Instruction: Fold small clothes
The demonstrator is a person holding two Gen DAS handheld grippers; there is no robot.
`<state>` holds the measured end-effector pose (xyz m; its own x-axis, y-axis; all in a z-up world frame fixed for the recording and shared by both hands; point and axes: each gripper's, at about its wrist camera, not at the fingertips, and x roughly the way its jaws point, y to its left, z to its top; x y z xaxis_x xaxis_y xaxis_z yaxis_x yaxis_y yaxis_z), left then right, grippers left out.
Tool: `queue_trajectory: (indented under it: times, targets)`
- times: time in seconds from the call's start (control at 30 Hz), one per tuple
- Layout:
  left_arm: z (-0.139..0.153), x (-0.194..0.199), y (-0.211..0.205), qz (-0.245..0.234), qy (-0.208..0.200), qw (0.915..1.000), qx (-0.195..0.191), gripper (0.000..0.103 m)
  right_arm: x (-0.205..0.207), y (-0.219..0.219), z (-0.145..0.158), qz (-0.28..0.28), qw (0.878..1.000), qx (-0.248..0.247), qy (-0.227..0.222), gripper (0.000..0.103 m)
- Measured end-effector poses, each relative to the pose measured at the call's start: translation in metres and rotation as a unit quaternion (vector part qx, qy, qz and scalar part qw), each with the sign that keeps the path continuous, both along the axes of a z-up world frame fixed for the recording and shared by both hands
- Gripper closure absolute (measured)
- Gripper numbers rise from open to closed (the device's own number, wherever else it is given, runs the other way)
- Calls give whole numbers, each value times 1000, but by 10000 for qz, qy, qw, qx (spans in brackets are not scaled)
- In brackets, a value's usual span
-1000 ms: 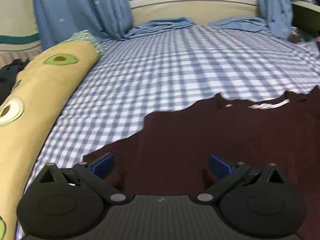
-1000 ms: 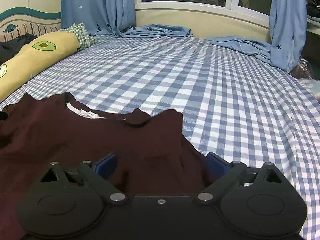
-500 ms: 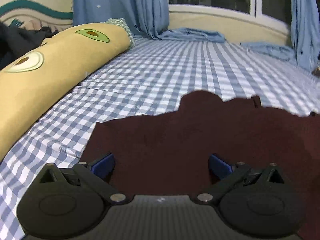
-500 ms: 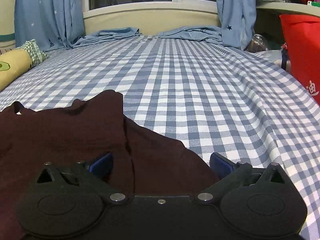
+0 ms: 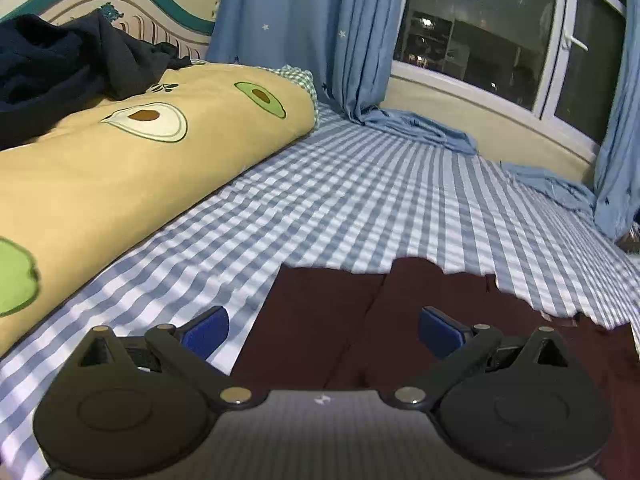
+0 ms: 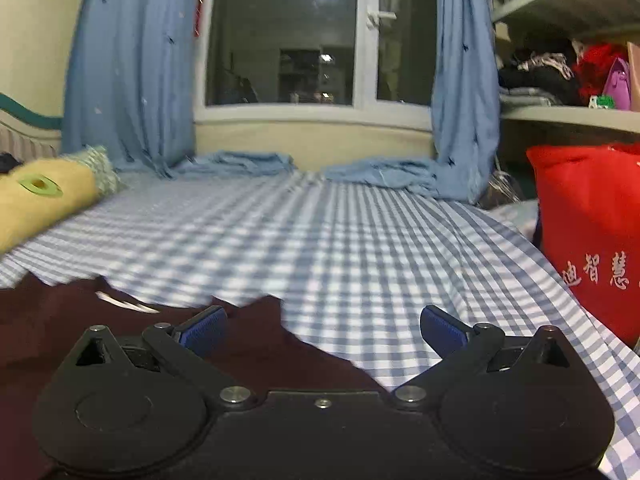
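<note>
Hidden or cut off: the maroon garment (image 5: 328, 320) runs under the black body of each gripper, so its near edge is out of sight; in the right wrist view its left part (image 6: 60, 320) leaves the frame.
Hard to make out: the right wrist view is smeared; a pale streak on the garment there cannot be read.
Left gripper (image 5: 322, 330): released, jaws spread wide, nothing between the blue pads; it hangs over the garment's left edge.
Right gripper (image 6: 323, 326): released; its jaws have just been opening and now stand at their widest, holding nothing, over the garment's right edge.
Garment: lies flat on the near part of the bed, a crease running up its middle.
Surface: blue-and-white checked sheet (image 5: 360, 200), lightly rippled.
Left side: yellow avocado-print bolster (image 5: 120, 168) with dark clothing (image 5: 60, 76) heaped on it.
Far end: blue curtains (image 6: 132, 72) pooling on the sheet beneath a dark window (image 6: 280, 40).
Right side: red bag (image 6: 588, 232) with white characters, cluttered shelves (image 6: 560, 80) above.
</note>
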<state>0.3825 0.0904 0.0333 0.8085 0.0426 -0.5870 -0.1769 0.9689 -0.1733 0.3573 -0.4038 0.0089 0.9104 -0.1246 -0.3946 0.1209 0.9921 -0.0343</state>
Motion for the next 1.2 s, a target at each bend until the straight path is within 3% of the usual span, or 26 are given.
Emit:
queue_trajectory:
  times: [0.2,0.3,0.43,0.53,0.67,0.77,0.87,1.0,1.07,1.17,1.2]
  targets:
    - [0,-43,-14,-36,351,9991,235,1,-44,57,3,507,9984,172,-172,0]
    - [-5,-72,-17,-257,303,9992,31,1,-65,93,-11,766,9967,52,-279,0]
    - [-23,-100,-16,-200,233,9991,-277,1,-86,138,-40,1131,9920,-462,-331,0]
    - [-44,-110,-16,-74,278,9984,-495,1,-93,159,-57,909,9923,-761,-345,0]
    - [-68,-110,-22,-190,368,9974,-588,1,-111,146,-65,647,9927,-902,-462,0]
    - [-81,-108,-32,-114,146,9998,-78,1,-130,116,-69,178,9937,-928,-605,0]
    - [-86,-108,-42,-51,-26,9998,178,0,-139,77,-73,-247,9967,-482,-603,1]
    - [-85,-106,-45,-64,-7,9998,208,1,-134,32,-82,-522,9962,673,-173,19]
    - [-84,-105,-43,-116,39,9998,185,1,-130,23,-87,-506,9946,908,4,32]
    - [-84,-104,-41,-151,101,9997,167,1,-127,29,-88,-209,9970,732,130,66]
    - [-84,-104,-41,-169,129,9996,190,1,-127,34,-87,-51,9977,646,186,84]
